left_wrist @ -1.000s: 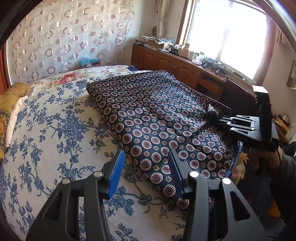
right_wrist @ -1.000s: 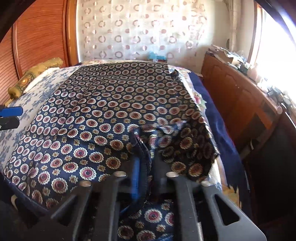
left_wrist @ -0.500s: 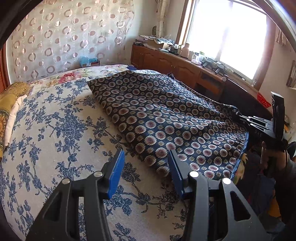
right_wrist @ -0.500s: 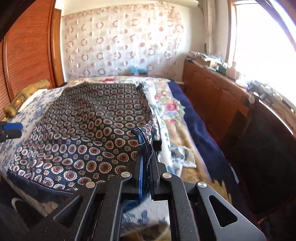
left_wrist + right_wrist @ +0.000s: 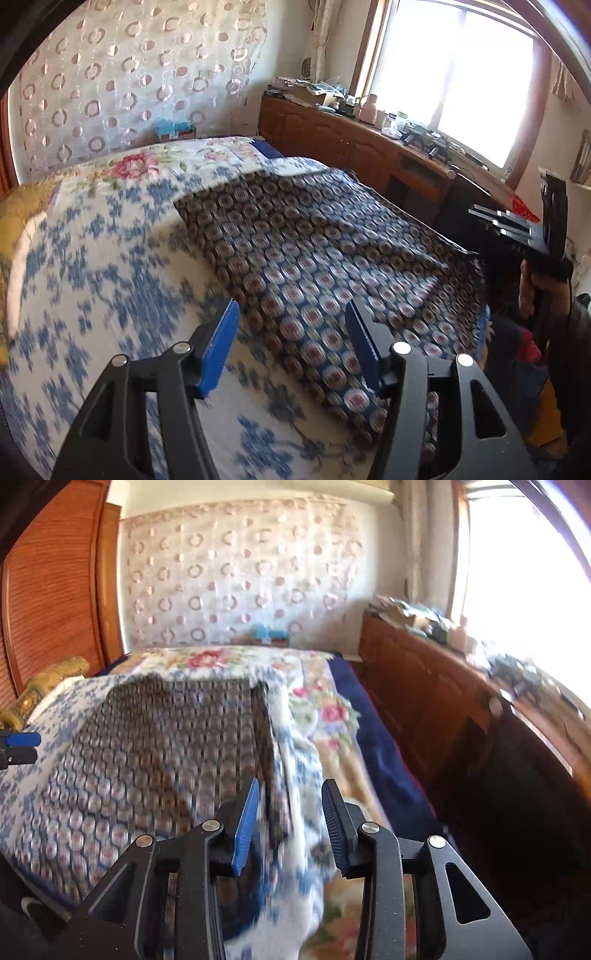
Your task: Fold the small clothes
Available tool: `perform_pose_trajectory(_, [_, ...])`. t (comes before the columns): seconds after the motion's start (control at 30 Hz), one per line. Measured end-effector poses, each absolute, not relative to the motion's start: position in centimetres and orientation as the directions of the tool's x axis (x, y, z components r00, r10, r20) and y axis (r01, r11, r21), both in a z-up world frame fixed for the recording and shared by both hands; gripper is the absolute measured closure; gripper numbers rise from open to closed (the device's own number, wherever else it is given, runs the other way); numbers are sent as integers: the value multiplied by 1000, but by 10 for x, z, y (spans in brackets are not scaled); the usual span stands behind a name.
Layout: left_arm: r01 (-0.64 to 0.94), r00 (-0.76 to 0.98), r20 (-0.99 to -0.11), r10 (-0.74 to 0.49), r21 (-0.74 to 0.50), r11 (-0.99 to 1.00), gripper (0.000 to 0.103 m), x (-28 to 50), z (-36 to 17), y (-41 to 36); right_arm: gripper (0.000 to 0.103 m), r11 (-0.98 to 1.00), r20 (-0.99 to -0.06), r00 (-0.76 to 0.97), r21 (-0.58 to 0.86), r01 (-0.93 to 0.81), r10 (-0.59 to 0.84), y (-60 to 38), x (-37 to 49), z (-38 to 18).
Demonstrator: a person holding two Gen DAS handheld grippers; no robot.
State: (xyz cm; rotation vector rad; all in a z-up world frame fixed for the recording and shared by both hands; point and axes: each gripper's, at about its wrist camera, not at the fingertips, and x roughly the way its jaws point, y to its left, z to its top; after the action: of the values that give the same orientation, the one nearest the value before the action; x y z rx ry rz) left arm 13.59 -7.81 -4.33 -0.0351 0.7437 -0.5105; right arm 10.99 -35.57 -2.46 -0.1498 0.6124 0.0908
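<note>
the dark blue cloth with round flower dots (image 5: pixel 314 266) lies flat on the bed (image 5: pixel 92 277), on the side near the window, over a white blanket with blue flowers. the right hand-held gripper (image 5: pixel 290 823) has just been opening; its blue pads are apart, with nothing pinched. the left hand-held gripper (image 5: pixel 291 343) has just been opening too, spread wide over the cloth's near edge. a wooden cabinet (image 5: pixel 369 147) stands beside the bed.

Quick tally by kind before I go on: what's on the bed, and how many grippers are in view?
Patterned cloth: 1
Bed covers: 2, blue-flowered cover, pink-flowered blanket
Gold pillow: 1
Grippers: 2, left gripper, right gripper
Total: 6
</note>
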Motion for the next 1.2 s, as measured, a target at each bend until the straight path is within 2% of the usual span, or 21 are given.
perform_pose_trajectory(0.13, [402, 643, -649, -407, -166, 900, 44, 159, -39, -77, 67, 972, -567, 820, -141, -190, 78, -345, 150, -9])
perform_pose_trajectory(0.27, [383, 635, -659, -403, -185, 905, 44, 186, -40, -72, 63, 952, -584, 797, -131, -278, 152, -332, 190, -8])
perform_pose_trajectory(0.43, [357, 618, -692, -374, -178, 917, 44, 218, -51, -69, 63, 912, -644, 738, -154, -381, 200, -310, 250, -27])
perform_pose_trajectory(0.63, [346, 575, -730, -369, -191, 918, 44, 251, -70, -68, 63, 881, -739, 613, -56, -471, 281, -297, 312, -60])
perform_pose_trajectory(0.83, [346, 538, -757, -370, -202, 916, 44, 263, -84, -67, 63, 872, -795, 533, -11, -489, 289, -294, 343, -84])
perform_pose_trajectory(1.1, [353, 524, -760, -383, -216, 910, 44, 264, -89, -63, 61, 865, -788, 520, 32, -500, 329, -294, 355, -86])
perform_pose_trajectory(1.13, [354, 525, -760, -384, -216, 910, 44, 265, -89, -63, 64, 863, -789, 516, 34, -504, 333, -293, 355, -86])
perform_pose_trajectory(1.17, [354, 525, -760, -385, -216, 910, 44, 265, -89, -63, 93, 856, -788, 510, 41, -515, 344, -292, 355, -85])
perform_pose_trajectory(1.2, [355, 524, -759, -386, -217, 909, 44, 263, -88, -63, 100, 849, -792, 499, 46, -526, 352, -290, 356, -85])
